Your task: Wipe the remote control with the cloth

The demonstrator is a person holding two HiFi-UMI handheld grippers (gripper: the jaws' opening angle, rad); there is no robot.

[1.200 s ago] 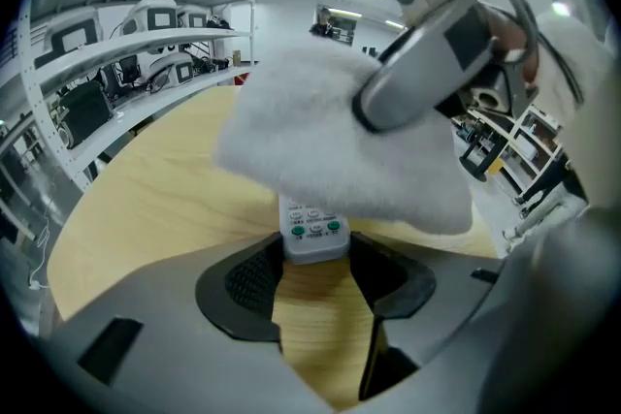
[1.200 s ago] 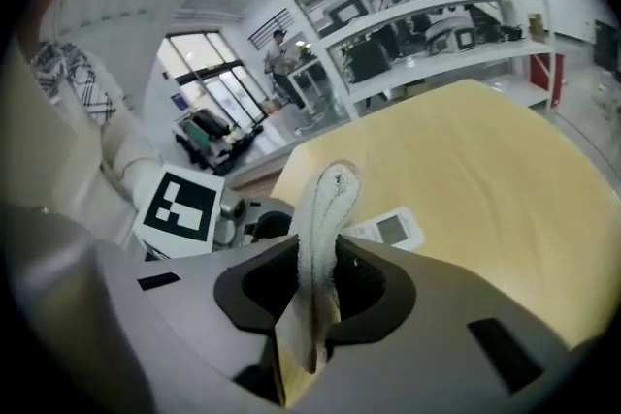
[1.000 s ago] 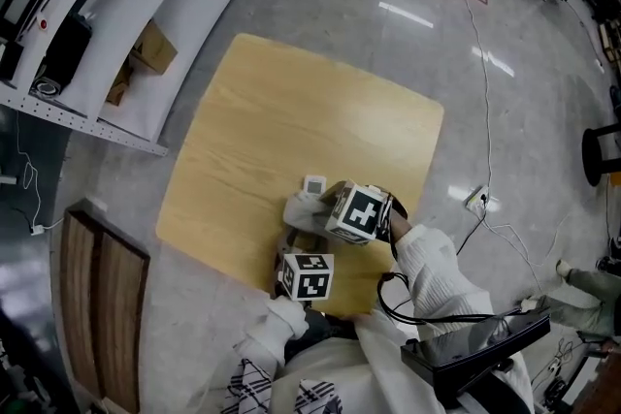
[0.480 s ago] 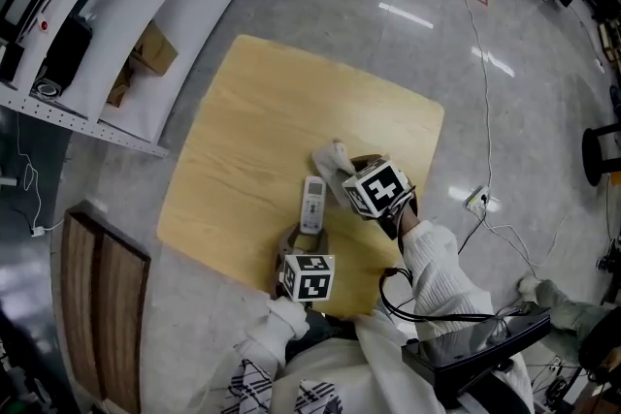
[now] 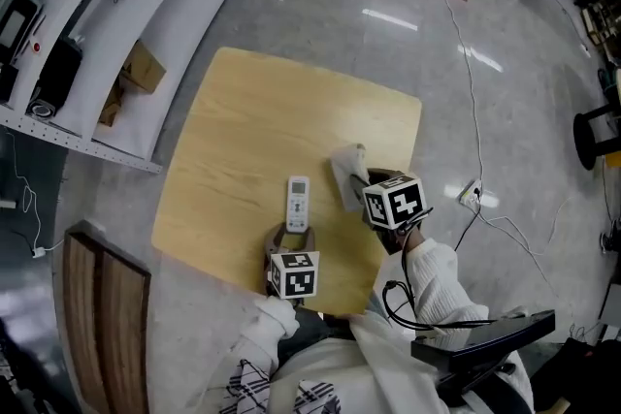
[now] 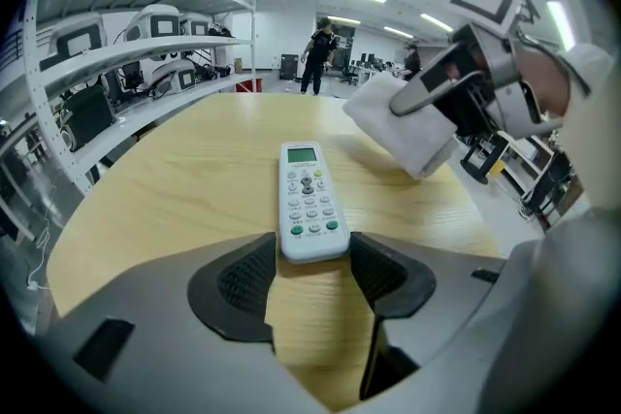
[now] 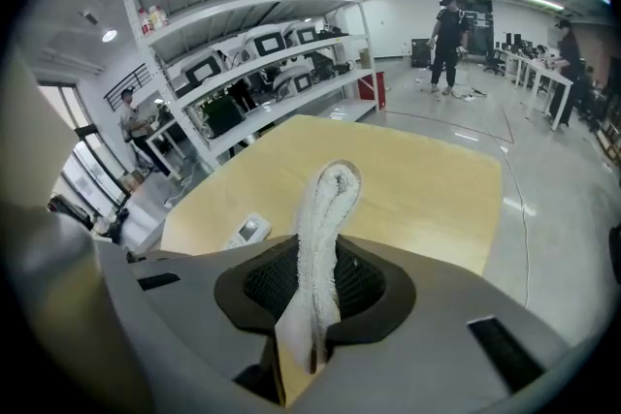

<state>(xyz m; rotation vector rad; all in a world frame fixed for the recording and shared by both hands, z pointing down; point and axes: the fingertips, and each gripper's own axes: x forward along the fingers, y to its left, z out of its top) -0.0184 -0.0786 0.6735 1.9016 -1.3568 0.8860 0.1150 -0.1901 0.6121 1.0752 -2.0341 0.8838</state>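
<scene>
Two grippers are working over the wooden table (image 5: 254,108), and each is holding something. The left gripper (image 6: 312,262) is closing its jaws, spread wide, on the near end of the white remote control (image 6: 309,199). Only the pad tips are meeting the remote's two near corners. The remote is lying flat on the table, buttons up, its display end pointing away from the person. The right gripper (image 7: 320,286) is pinching a folded white cloth (image 7: 325,218) tightly between its pads, with the fold standing up past the jaw tips. In the head view the cloth (image 5: 347,172) is hanging to the right of the remote and a little beyond it, near but clear of it, so no wiping contact is happening now.

The main risk is probably that shallow tip hold: a firm sideways pass could swing the remote's free end or pop it out of the jaws. If the right gripper is coming in too steeply, the hard jaw edges rather than the cloth may be scraping the buttons.
</scene>
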